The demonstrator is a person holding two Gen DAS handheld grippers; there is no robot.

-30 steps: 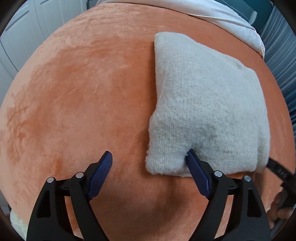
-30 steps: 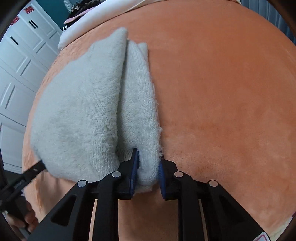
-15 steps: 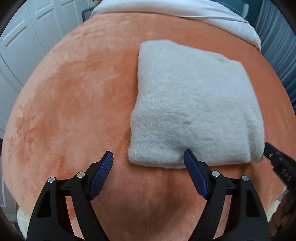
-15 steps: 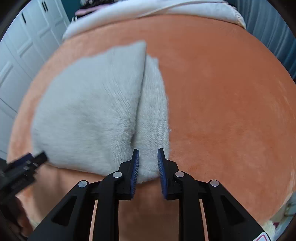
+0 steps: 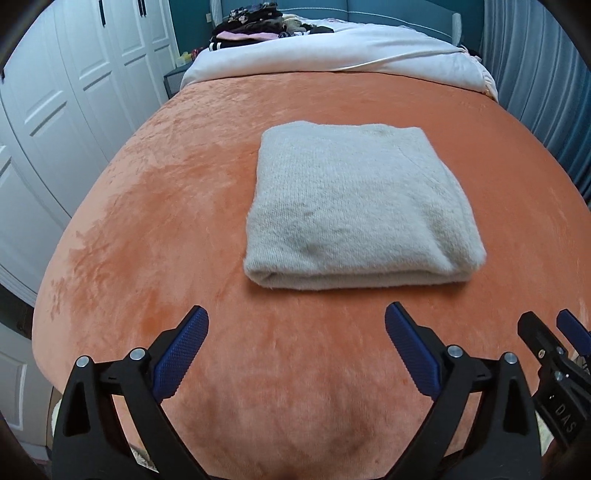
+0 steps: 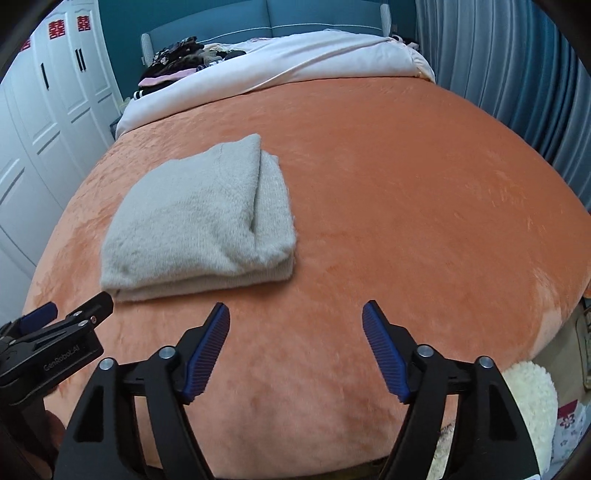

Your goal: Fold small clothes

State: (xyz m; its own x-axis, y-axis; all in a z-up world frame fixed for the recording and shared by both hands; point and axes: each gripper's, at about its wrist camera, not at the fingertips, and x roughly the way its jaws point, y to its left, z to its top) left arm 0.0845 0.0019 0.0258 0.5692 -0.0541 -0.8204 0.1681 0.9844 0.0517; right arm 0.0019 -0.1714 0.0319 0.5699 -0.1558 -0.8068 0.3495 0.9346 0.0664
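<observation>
A light grey fuzzy knit garment (image 5: 354, 206) lies folded into a thick rectangle on the orange blanket (image 5: 184, 206). It also shows in the right wrist view (image 6: 199, 221), left of centre. My left gripper (image 5: 295, 332) is open and empty, held back from the garment's near edge. My right gripper (image 6: 295, 332) is open and empty, near and to the right of the garment. The right gripper's tip shows at the left wrist view's right edge (image 5: 546, 343). The left gripper shows at the right wrist view's left edge (image 6: 62, 332).
A white duvet (image 5: 332, 48) lies across the far end of the bed with a pile of dark clothes (image 5: 251, 26) behind it. White wardrobe doors (image 5: 55, 110) stand on the left, blue curtains (image 6: 517, 74) on the right. A cream fleece item (image 6: 532, 406) lies below the bed's near right corner.
My right gripper let go of the garment's edge and opened. Both grippers pulled back and up from the folded garment, which stays flat on the blanket.
</observation>
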